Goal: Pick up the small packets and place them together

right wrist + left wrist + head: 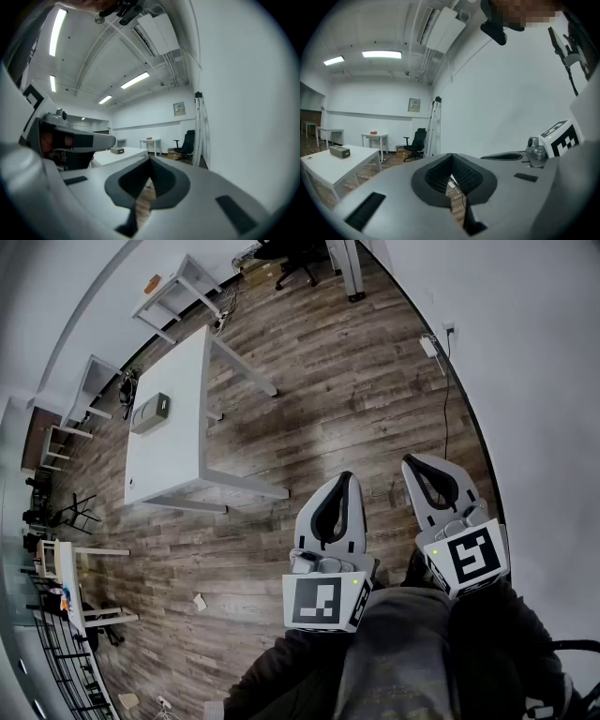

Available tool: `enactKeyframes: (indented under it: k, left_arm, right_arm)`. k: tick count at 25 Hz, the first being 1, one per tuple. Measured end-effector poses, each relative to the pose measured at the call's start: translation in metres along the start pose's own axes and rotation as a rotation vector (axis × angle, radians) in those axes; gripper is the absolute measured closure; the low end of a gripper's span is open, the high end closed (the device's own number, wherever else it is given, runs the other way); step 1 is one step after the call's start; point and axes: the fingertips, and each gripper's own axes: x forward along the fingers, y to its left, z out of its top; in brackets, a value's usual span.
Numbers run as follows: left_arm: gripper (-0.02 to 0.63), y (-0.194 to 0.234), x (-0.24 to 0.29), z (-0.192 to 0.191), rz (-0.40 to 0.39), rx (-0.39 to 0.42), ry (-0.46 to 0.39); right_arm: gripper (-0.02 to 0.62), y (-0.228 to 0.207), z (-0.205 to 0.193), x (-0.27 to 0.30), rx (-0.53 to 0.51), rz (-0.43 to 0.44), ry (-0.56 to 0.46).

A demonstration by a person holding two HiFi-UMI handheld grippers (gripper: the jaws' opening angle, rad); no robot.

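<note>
Small packets show in no view, so the pickup looks not yet begun. The white table (169, 456), a grey box (150, 412) near its left edge, stands well apart. The left gripper (342, 479) and right gripper (412, 465), both clenched empty, point nearly level, side by side; the next move calls for an approach.

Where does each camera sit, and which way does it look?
Head view: on the person's head, steeply down at wood floor and white table; shows left gripper, right gripper, lap.
Left gripper view: on the left gripper, facing nearly level across the room; own jaws shut, empty; right gripper at right.
Right gripper view: on the right gripper, same heading; jaws shut, empty; left gripper at left.
Shared: both gripper views show the table, grey box, black chair.
</note>
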Motion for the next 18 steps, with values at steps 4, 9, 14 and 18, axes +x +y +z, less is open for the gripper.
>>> enactKeyframes:
  k: [4, 9, 14, 18]
  left_arm:
    - [0.603, 0.001, 0.007, -0.006, -0.003, -0.004, 0.014]
    - [0.603, 0.016, 0.018, -0.012, 0.014, -0.017, 0.027]
    - [0.603, 0.044, 0.048, -0.024, 0.015, -0.052, 0.036]
    - [0.603, 0.08, 0.083, -0.02, 0.019, -0.072, 0.032]
  right_arm:
    - [0.591, -0.005, -0.002, 0.009, 0.0, 0.009, 0.003]
    - [0.591, -0.007, -0.008, 0.027, 0.003, 0.025, 0.017]
    - [0.591, -0.014, -0.012, 0.065, 0.013, 0.046, 0.019]
    - [0.589, -0.02, -0.005, 0.111, 0.022, 0.068, 0.02]
